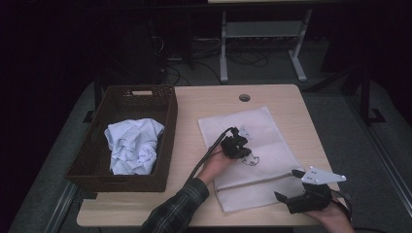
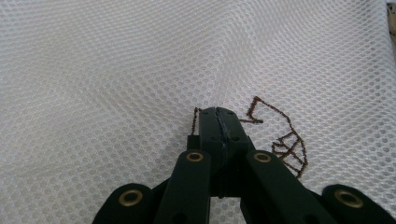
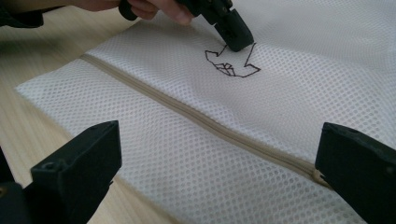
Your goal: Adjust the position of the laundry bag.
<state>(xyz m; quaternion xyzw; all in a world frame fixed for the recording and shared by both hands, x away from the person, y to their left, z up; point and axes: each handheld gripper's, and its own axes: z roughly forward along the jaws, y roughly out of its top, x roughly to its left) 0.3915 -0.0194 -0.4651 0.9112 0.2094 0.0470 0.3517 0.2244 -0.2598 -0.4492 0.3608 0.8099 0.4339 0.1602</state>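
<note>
bag point(image 1: 262, 145): white mesh, dark stitched line drawing, beige zip | basket point(image 1: 167, 126): dark brown weave | cloth point(image 1: 132, 145): pale blue-white | table point(image 1: 204, 102): light wood grain | sleeve point(image 1: 177, 208): dark plaid | grippers: black

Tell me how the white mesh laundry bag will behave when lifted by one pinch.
The mesh laundry bag lies flat and ripples around the shut left gripper, so it will probably drape and sag. It looks thin and empty, likely light. Its open weave should give the fingers purchase, though the zipper edge may hang lower.
</note>
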